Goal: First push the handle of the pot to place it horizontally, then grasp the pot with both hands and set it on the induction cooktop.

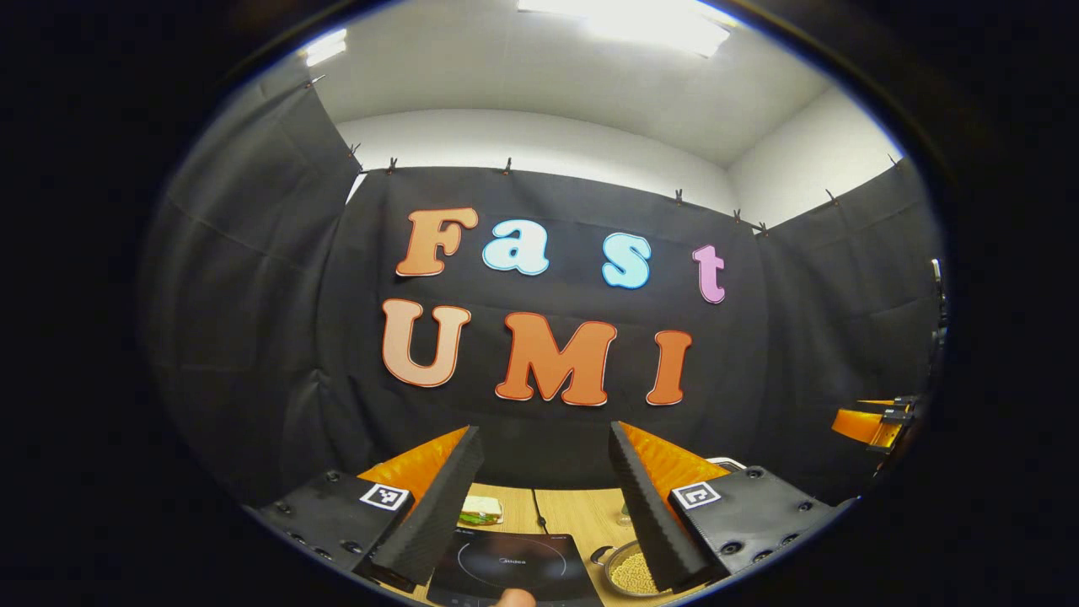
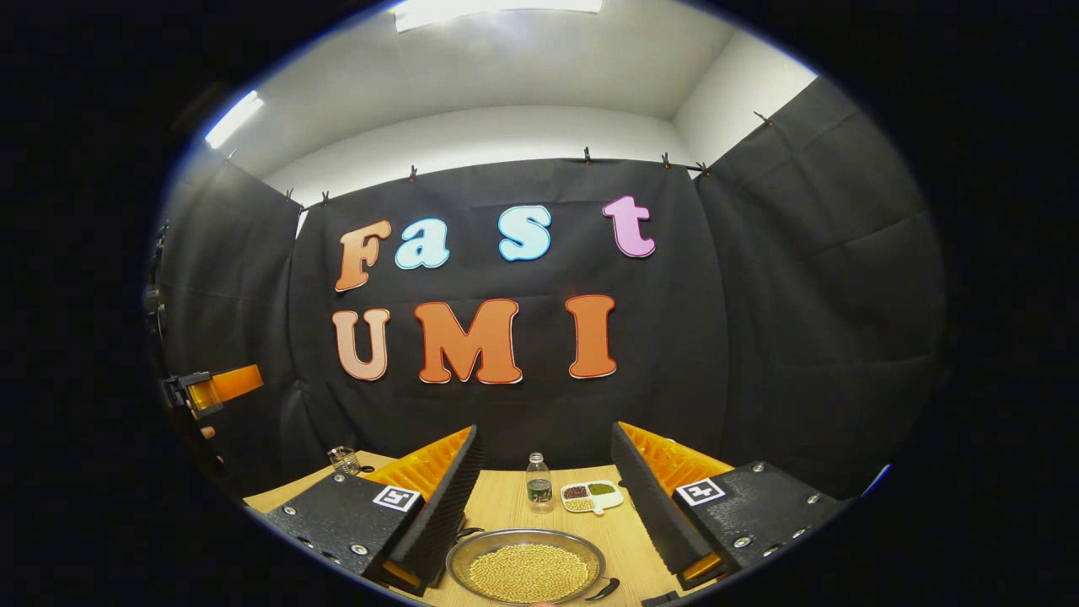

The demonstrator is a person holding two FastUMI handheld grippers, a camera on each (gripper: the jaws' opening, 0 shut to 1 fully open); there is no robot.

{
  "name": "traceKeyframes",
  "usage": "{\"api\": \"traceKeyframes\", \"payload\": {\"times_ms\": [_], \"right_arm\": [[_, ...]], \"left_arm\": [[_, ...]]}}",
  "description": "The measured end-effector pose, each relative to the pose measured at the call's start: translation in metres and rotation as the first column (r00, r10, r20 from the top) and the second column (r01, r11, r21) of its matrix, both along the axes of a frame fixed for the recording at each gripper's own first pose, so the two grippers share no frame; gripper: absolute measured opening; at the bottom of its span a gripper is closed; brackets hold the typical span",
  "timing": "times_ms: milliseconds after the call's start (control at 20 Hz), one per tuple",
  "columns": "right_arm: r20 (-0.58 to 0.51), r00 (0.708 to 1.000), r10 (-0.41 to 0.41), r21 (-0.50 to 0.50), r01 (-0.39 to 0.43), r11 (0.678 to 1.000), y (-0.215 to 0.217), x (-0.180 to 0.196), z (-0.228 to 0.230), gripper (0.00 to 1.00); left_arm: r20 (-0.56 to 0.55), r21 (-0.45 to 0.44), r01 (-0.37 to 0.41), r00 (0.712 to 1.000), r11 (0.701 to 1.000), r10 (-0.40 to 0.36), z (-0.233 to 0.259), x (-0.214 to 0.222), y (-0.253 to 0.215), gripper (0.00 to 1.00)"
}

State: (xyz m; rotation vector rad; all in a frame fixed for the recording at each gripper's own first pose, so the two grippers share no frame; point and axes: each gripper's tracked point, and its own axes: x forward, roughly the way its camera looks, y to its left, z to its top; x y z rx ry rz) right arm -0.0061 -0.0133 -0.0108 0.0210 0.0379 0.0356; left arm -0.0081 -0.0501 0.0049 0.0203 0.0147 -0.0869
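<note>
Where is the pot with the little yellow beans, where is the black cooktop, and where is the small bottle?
pot [image 2: 527, 572]: right gripper view, on the yellow beans heaped inside it.
induction cooktop [image 1: 514, 566]: left gripper view, on its dark glass top.
small bottle [image 2: 539, 487]: right gripper view, on its clear body.

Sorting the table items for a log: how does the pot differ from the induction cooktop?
The pot is a round, shiny metal vessel; the induction cooktop is a flat, dark rectangular slab. The pot is filled with small yellowish beans, while the cooktop's surface is bare, marked with a thin ring. The pot has handles at its rim; the cooktop has none. Both rest on the wooden table.
</note>
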Motion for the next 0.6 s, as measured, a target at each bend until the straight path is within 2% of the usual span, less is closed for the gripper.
{"api": "traceKeyframes", "payload": {"times_ms": [50,100,150,200,400,600], "right_arm": [[-0.002,1.000,0.001,-0.003,-0.001,1.000,0.000,0.000,-0.002,0.95],[-0.004,1.000,0.001,-0.005,-0.001,1.000,0.001,-0.001,-0.003,1.00],[-0.004,1.000,0.003,-0.007,-0.003,1.000,0.001,-0.001,-0.003,1.00],[-0.006,1.000,0.005,-0.008,-0.005,1.000,0.002,0.000,-0.003,0.92],[-0.017,1.000,0.015,-0.002,-0.015,1.000,0.001,-0.001,-0.010,0.83],[-0.035,0.999,0.024,0.017,-0.024,1.000,0.001,0.000,-0.018,0.67]], "left_arm": [[0.002,-0.003,0.002,1.000,1.000,-0.002,0.000,0.000,-0.001,0.98],[0.001,-0.005,0.005,1.000,1.000,-0.005,0.000,0.000,-0.002,0.99],[-0.002,-0.005,0.007,1.000,1.000,-0.007,-0.002,0.000,-0.003,0.99],[-0.005,-0.004,0.007,1.000,1.000,-0.007,-0.003,-0.001,-0.003,0.99],[-0.012,-0.001,0.004,1.000,1.000,-0.004,-0.005,-0.002,-0.002,0.97],[-0.020,-0.001,0.003,1.000,1.000,-0.003,-0.008,-0.004,-0.002,0.98]]}}
